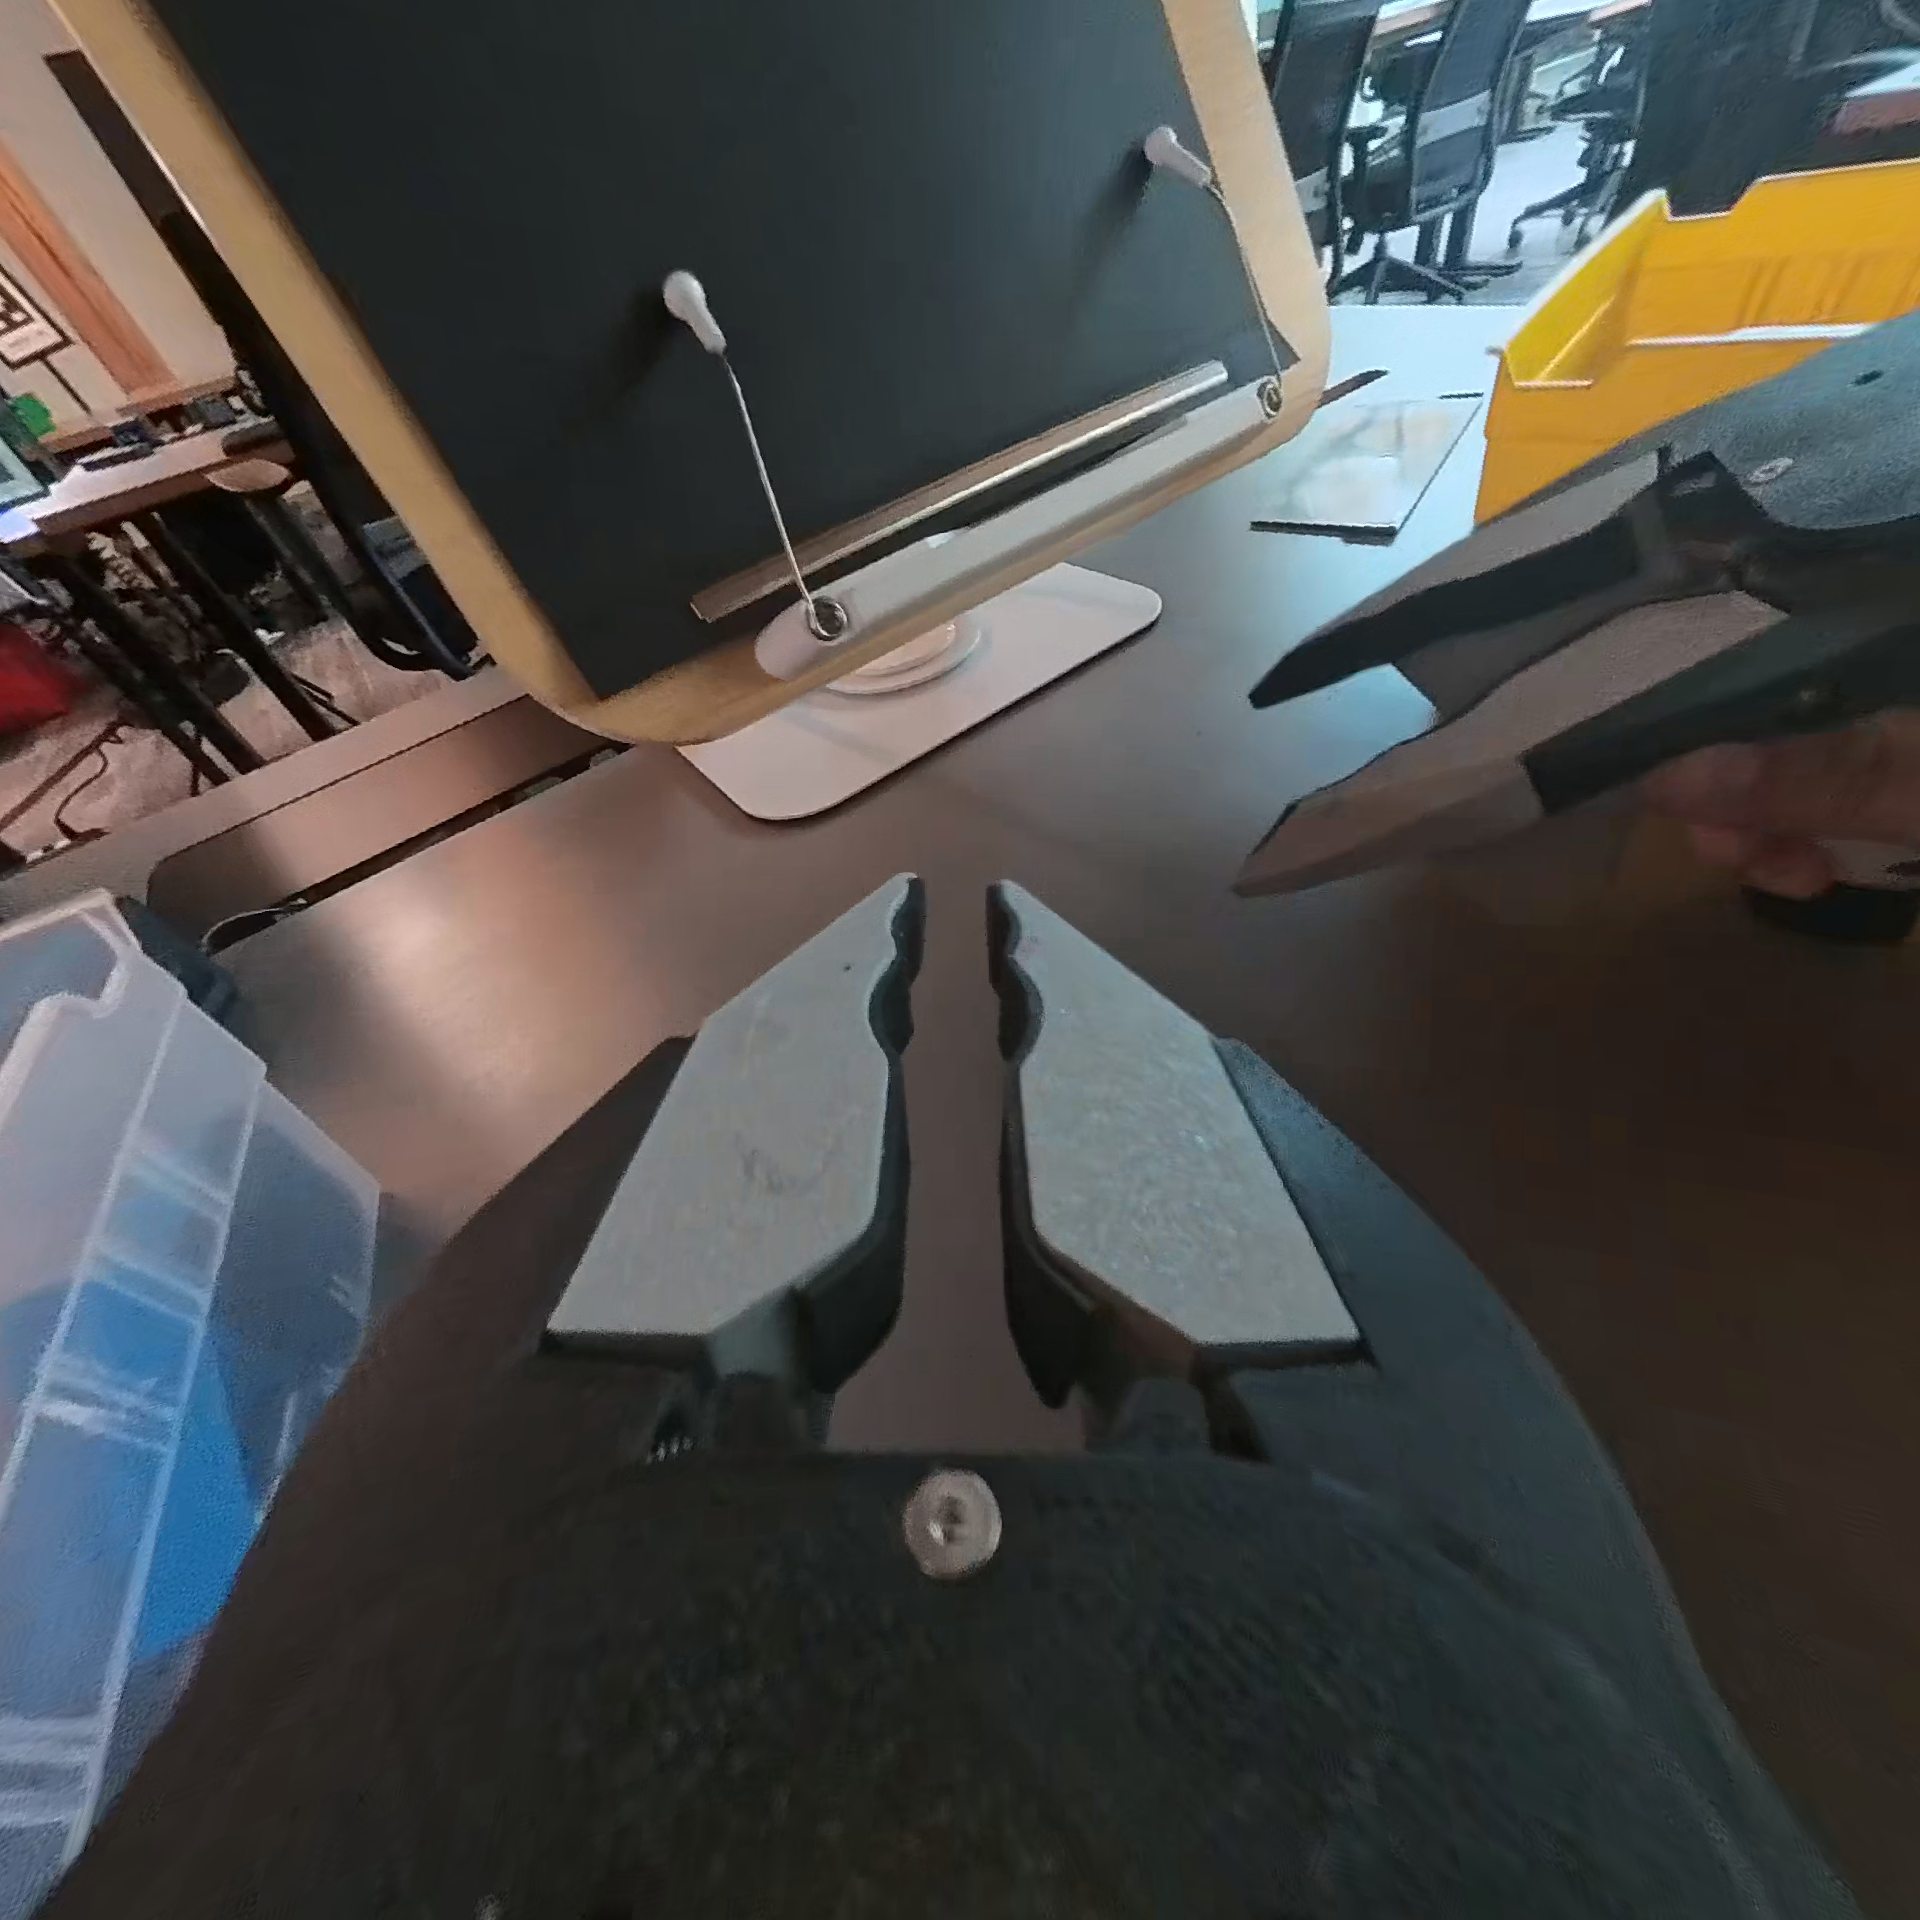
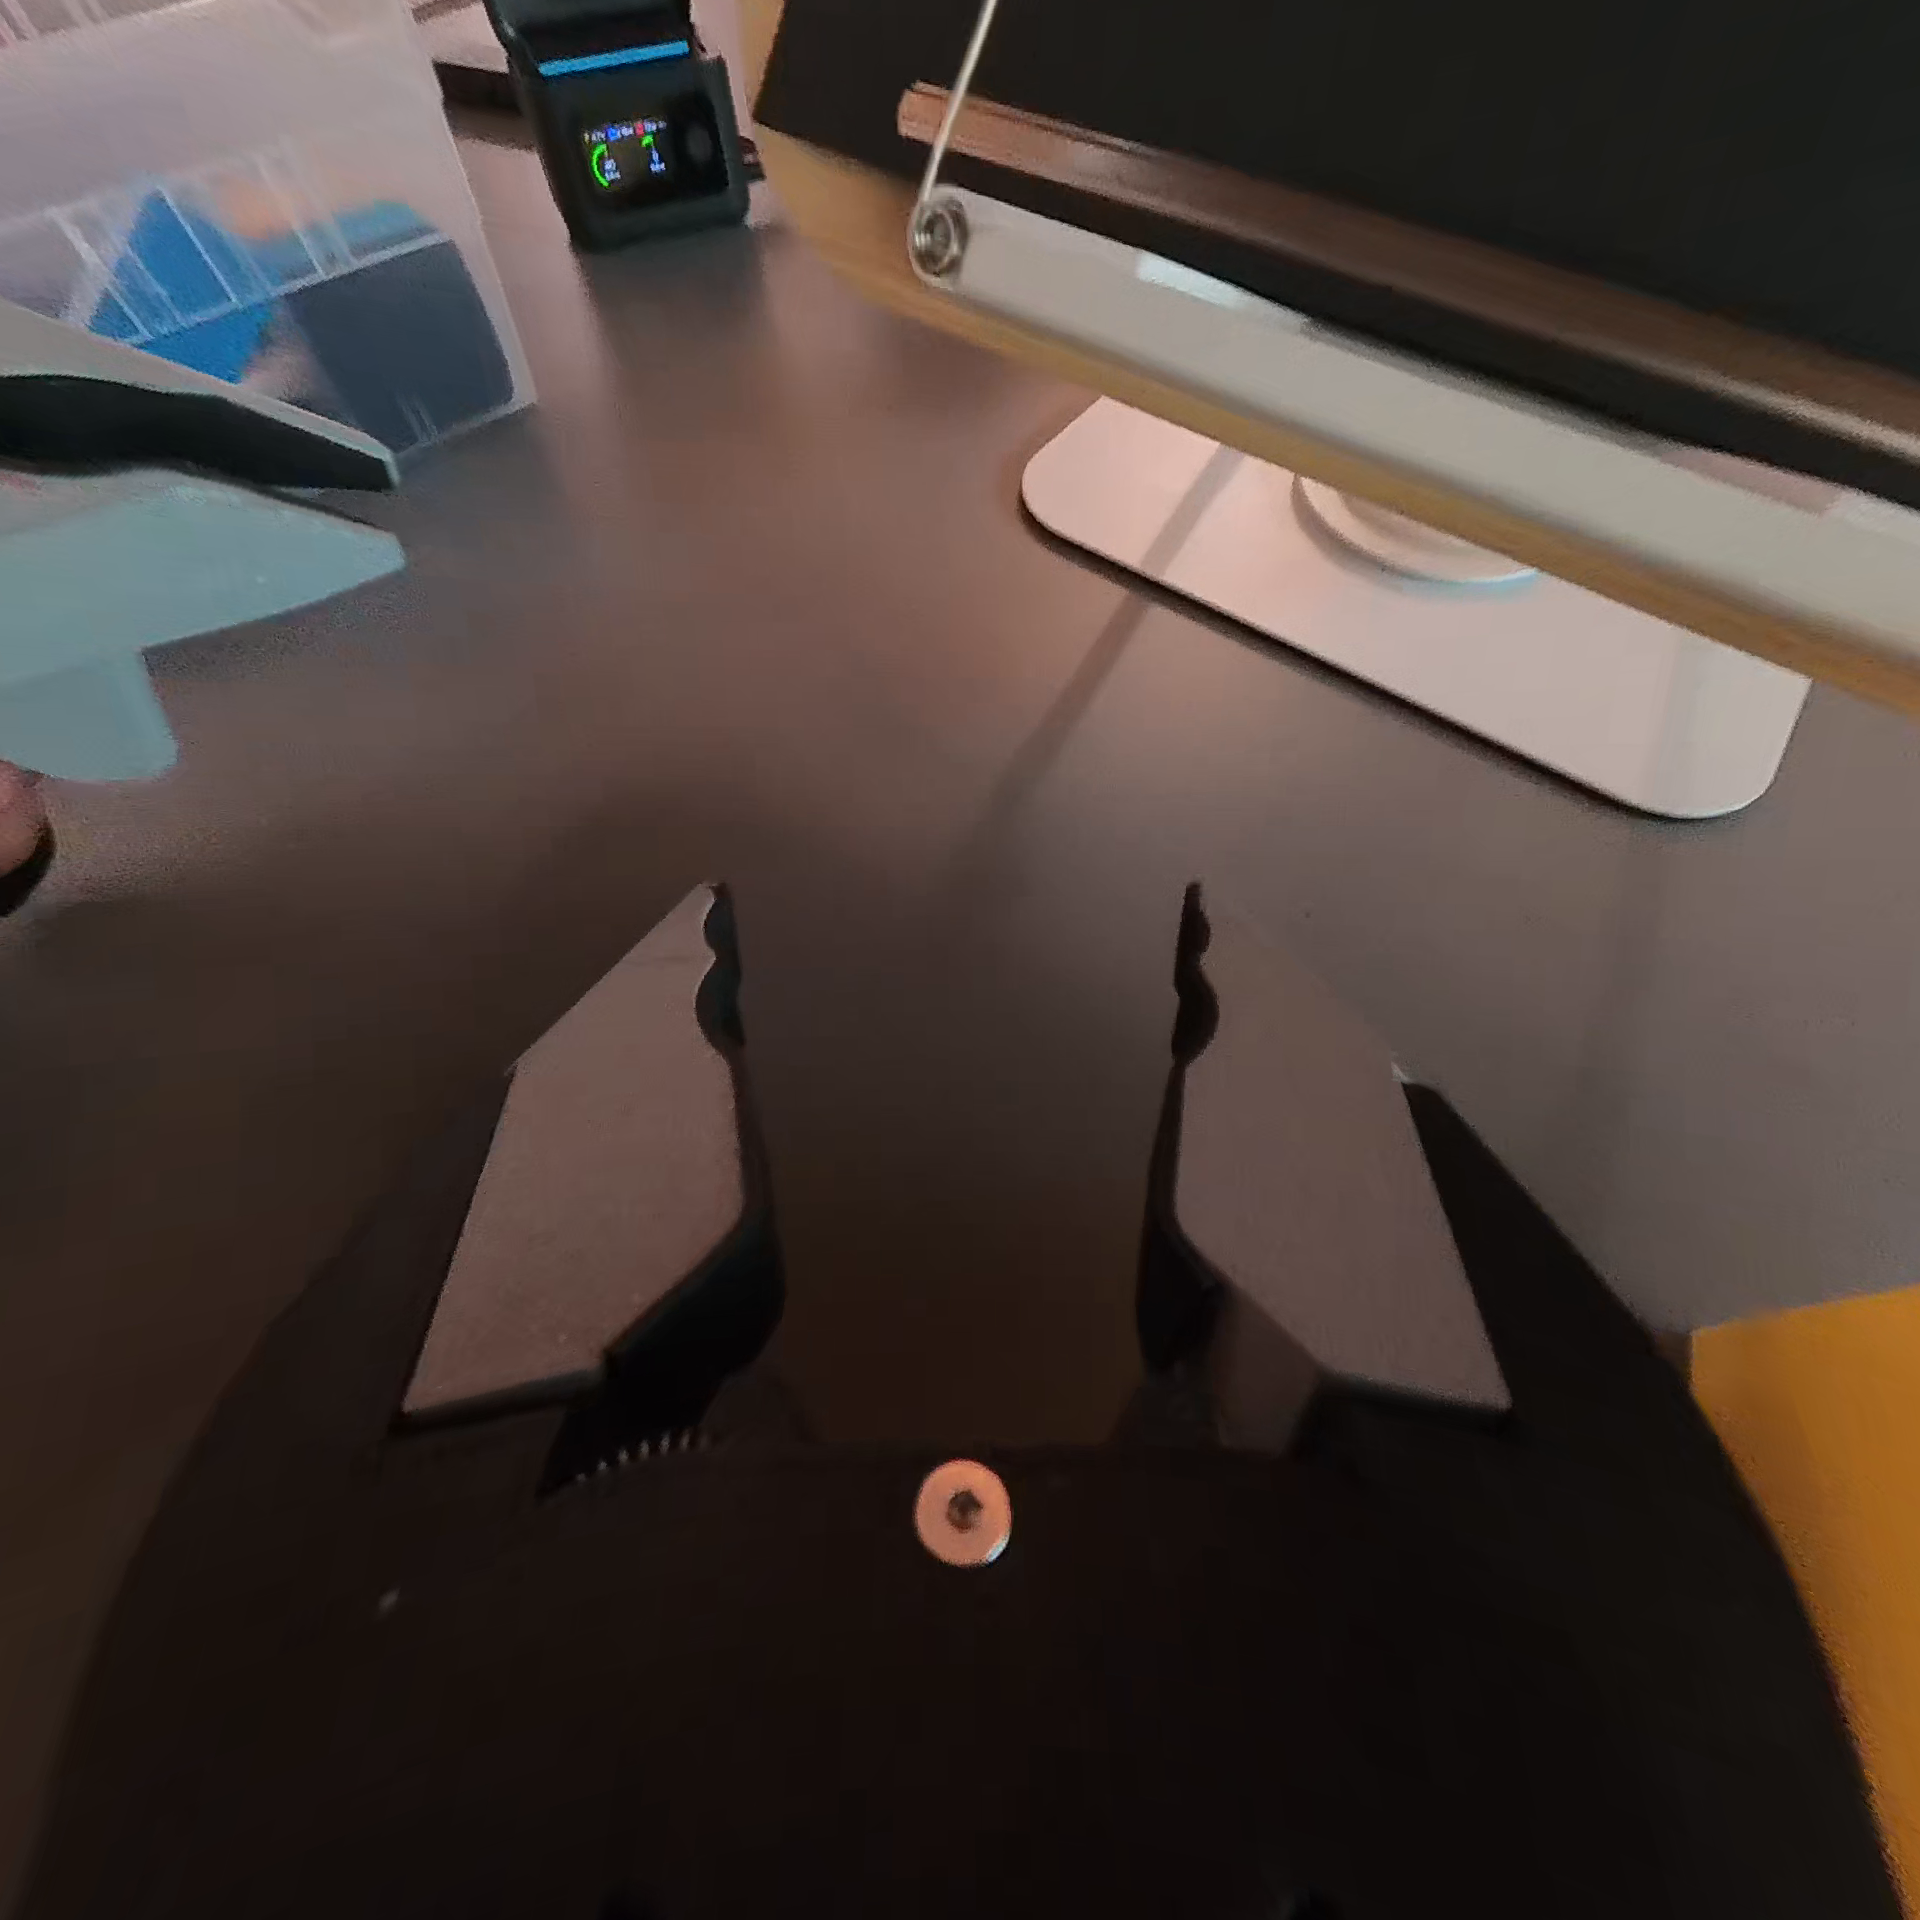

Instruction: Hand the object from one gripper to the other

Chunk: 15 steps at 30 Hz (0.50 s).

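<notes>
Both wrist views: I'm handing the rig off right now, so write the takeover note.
Left gripper: empty, jaws nearly closed with a narrow gap, above the dark table.
Right gripper: open wide, empty, to the right of the left one, tips pointing toward it.
Object to hand over: in neither gripper, and none shows on the bare table between them. A clear bin sits at the left, a yellow bin at the right, a book stand ahead.
Done: no pickup or handover can be confirmed.
Left: find the object, grasp it, pass it across.
</notes>
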Each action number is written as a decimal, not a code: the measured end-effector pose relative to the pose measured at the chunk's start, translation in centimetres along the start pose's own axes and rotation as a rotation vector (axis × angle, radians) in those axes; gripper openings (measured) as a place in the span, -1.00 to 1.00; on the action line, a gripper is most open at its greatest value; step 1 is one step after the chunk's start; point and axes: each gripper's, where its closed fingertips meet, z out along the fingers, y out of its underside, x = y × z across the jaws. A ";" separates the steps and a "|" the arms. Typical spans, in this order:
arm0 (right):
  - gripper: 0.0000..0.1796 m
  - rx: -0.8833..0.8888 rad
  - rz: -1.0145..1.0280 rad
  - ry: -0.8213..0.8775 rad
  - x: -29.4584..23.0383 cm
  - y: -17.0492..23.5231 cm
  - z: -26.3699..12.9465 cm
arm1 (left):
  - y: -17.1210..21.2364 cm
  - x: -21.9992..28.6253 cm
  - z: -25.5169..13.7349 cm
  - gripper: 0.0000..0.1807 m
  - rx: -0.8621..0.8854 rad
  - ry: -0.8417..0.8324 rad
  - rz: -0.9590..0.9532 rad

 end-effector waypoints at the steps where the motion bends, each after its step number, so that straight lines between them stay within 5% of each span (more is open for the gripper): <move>1: -0.07 -0.004 0.012 -0.008 0.0 0.1 0.0 | -0.2 -0.1 -0.1 -0.93 0.008 -0.010 0.003; 6: -0.15 0.016 0.017 -0.022 -0.3 0.0 -0.4 | -0.6 -0.6 -0.3 -1.00 0.037 -0.055 0.013; 8: -0.42 0.019 0.011 -0.039 -0.7 0.0 -0.6 | -0.7 -0.7 -0.5 -1.00 0.039 -0.058 0.005; 10: -0.93 -0.001 -0.022 -0.076 -1.4 0.3 -0.6 | -0.9 -0.7 -0.7 -1.00 0.049 -0.059 0.001; 11: -1.00 -0.007 -0.037 -0.070 -1.4 0.4 -0.5 | -1.0 -0.8 -0.9 -1.00 0.057 -0.061 -0.002; 15: -1.00 -0.019 -0.074 -0.067 -2.1 0.4 -0.3 | -1.1 -1.1 -1.3 -1.00 0.067 -0.057 -0.024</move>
